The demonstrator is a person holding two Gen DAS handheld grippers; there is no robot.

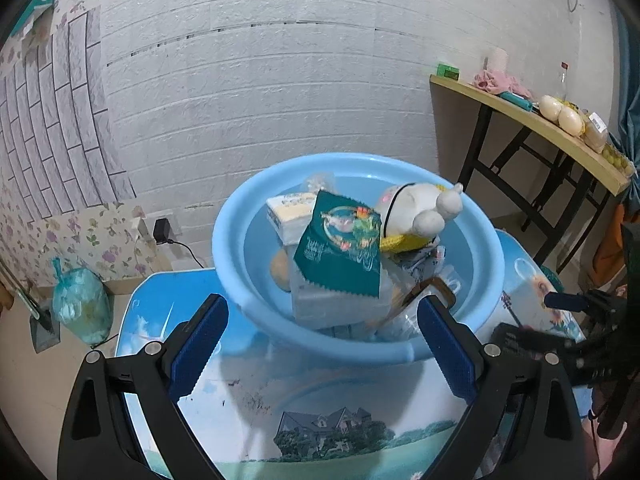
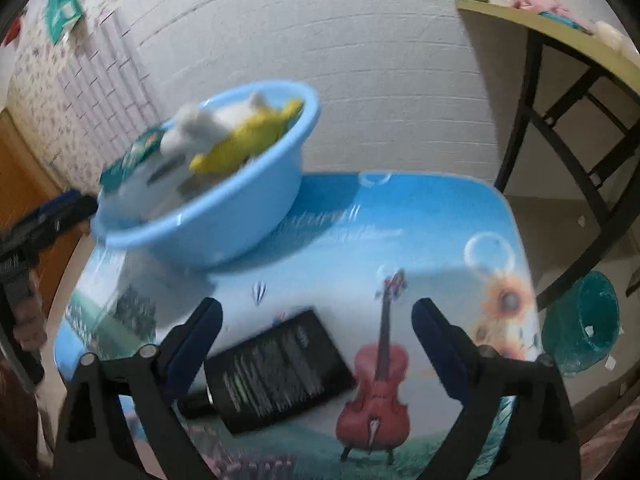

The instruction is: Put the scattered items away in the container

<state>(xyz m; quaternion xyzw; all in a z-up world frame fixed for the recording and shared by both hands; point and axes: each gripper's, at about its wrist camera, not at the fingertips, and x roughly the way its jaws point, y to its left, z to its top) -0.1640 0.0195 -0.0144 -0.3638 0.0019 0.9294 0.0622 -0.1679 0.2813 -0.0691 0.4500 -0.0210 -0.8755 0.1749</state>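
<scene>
A light blue basin [image 1: 476, 240] stands at the far side of the small picture-printed table [image 1: 320, 400]. It holds a green packet [image 1: 340, 252], a tissue pack [image 1: 288, 216], a white and yellow plush toy [image 1: 420, 208] and clear plastic wrappers. My left gripper [image 1: 322, 302] hangs open just before the basin's near rim, with nothing between its fingers. In the right wrist view a black flat bottle [image 2: 280, 368] with pale print lies on the table. My right gripper [image 2: 318, 305] is open over it, its pads clear of the bottle. The basin [image 2: 224, 224] appears blurred at the upper left.
A wooden side table [image 1: 540, 124] on black legs, loaded with small goods, stands to the right. A teal waste bin [image 2: 580, 324] sits on the floor by the table's right edge. A tied green bag [image 1: 80, 308] and a plugged-in charger [image 1: 162, 230] are by the left wall.
</scene>
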